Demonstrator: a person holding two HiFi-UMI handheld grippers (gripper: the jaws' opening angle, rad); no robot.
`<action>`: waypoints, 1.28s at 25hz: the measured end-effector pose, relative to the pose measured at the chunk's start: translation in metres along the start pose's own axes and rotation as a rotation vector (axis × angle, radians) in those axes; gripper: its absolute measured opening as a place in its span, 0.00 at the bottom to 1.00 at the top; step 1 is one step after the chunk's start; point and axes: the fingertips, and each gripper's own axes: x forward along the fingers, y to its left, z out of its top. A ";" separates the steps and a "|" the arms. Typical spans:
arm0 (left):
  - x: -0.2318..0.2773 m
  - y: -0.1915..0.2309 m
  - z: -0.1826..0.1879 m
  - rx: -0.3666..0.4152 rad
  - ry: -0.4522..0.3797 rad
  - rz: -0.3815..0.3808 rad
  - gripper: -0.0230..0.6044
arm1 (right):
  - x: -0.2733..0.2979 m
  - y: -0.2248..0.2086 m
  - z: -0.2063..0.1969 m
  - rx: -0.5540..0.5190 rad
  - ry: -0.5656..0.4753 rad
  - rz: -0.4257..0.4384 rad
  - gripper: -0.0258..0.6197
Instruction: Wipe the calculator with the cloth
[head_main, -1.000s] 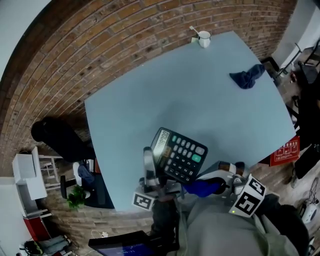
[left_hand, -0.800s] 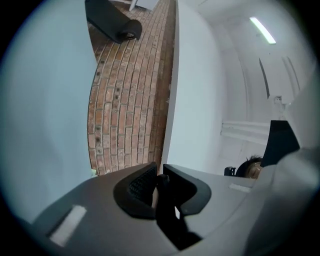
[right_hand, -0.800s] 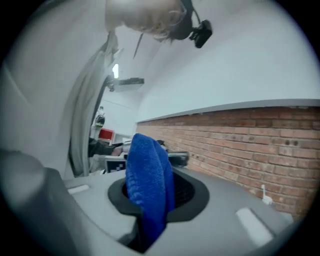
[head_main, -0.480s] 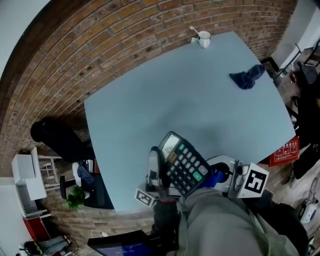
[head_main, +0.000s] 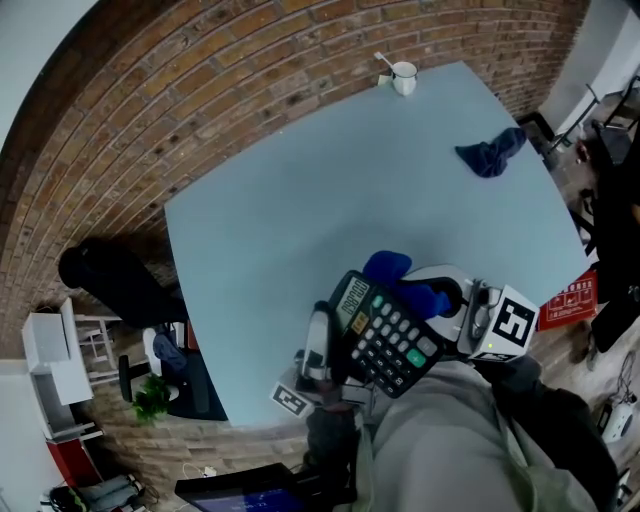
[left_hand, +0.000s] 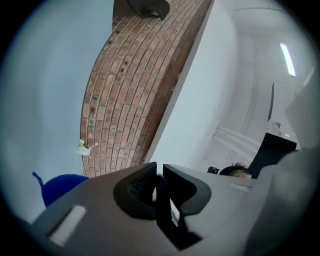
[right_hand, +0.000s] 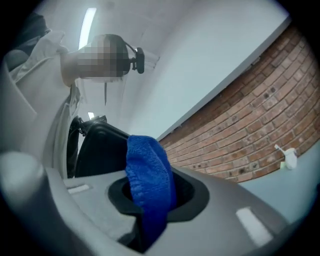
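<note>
Mug (head_main: 404, 76) at 12 o'clock and dark rag (head_main: 490, 155) at 2 are seen on worktop (head_main: 280, 220). Black calculator (head_main: 385, 335), tilted at 6, is clamped in closed left tongs (left_hand: 158, 181). Blue cloth (head_main: 395, 272) is pinched by right tongs (right_hand: 150, 197).

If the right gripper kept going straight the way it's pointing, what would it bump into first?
Probably the black calculator held in the left gripper. The blue cloth in the right gripper leads, just beside it. It might slip past; depth is unclear.
</note>
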 end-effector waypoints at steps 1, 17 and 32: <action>0.000 0.001 0.002 0.004 -0.011 0.002 0.09 | 0.001 0.002 0.000 0.016 -0.009 0.013 0.15; -0.001 -0.005 -0.011 -0.004 0.117 -0.027 0.09 | -0.025 0.000 0.002 0.078 -0.069 -0.030 0.15; 0.002 -0.005 -0.007 -0.039 0.099 -0.037 0.09 | -0.008 0.050 -0.027 0.319 -0.024 0.301 0.14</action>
